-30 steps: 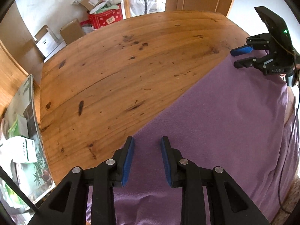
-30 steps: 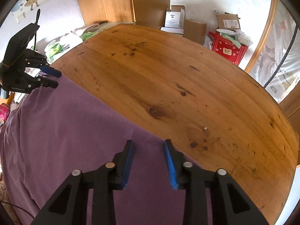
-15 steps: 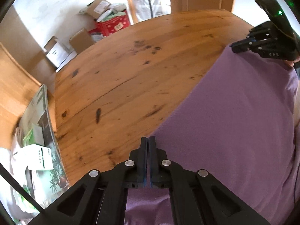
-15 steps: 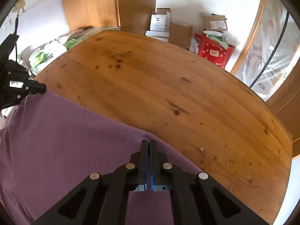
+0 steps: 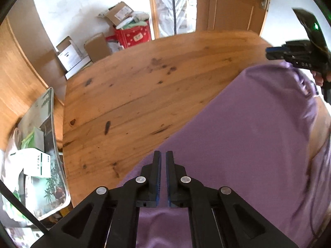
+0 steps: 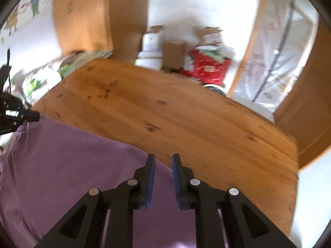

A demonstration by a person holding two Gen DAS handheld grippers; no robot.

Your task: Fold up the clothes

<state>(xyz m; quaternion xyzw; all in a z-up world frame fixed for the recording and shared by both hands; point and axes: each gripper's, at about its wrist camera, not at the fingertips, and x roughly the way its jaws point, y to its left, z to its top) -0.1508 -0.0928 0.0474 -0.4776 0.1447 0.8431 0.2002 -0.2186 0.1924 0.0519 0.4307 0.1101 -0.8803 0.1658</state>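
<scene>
The purple garment (image 5: 248,134) is showing plain, unpatterned cloth against the orange-brown wooden table (image 5: 134,95), whose grain is running in streaks dotted with dark knots. Both the left gripper (image 5: 163,157) and the right gripper (image 6: 163,161) are showing black frames with blue pads (silver rivets dotting the linkages). Beyond the table, a red box (image 5: 134,37) is displaying a white pattern beside brown cardboard boxes (image 5: 97,45).

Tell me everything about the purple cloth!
The purple cloth is soft, plain fabric, mostly smooth with a few gentle wrinkles. It is spread over the near side of the wooden table, with its straight edge running slantwise across the wood. The left gripper and right gripper sit over that edge, jaws slightly apart.
</scene>
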